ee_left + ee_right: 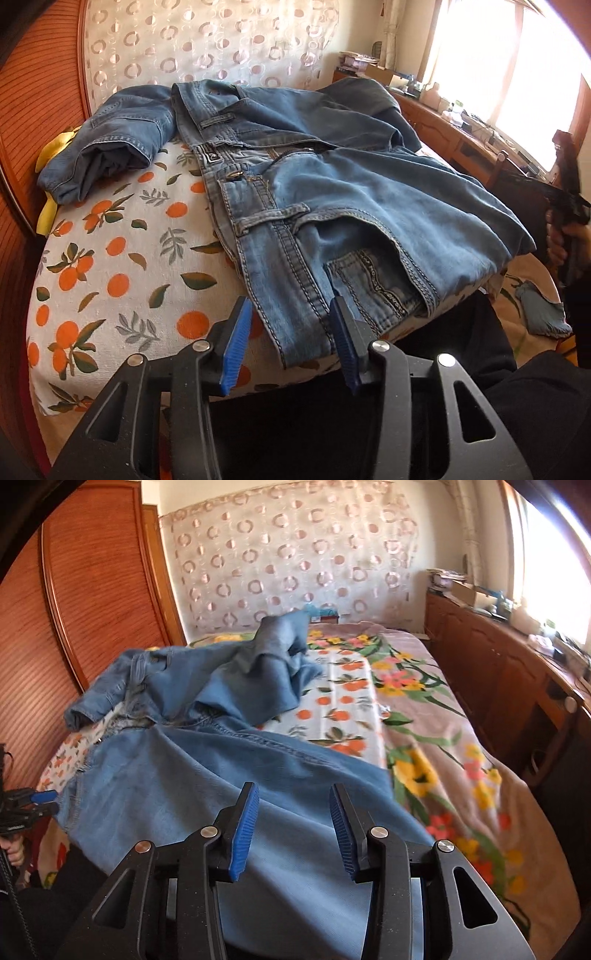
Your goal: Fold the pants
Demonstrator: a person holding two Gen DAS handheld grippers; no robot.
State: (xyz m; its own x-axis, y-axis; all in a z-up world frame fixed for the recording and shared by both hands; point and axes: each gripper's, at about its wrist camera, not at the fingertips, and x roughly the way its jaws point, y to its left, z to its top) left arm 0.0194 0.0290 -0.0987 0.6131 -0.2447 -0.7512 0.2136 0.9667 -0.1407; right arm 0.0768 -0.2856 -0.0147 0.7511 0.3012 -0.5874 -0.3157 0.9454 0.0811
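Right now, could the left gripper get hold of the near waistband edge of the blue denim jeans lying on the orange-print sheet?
Probably yes. The left gripper has open jaws straddling the jeans' near edge, with nothing between them and the denim.

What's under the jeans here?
The jeans lie on an orange-print sheet, which rests on a floral blanket in the right wrist view. Whatever sits directly beneath the denim is covered and cannot be seen.

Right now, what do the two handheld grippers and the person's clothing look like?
Both the left gripper and right gripper have black angular frames with cut-outs, silver pivot bolts and ribbed blue pads. The person wears dark clothing.
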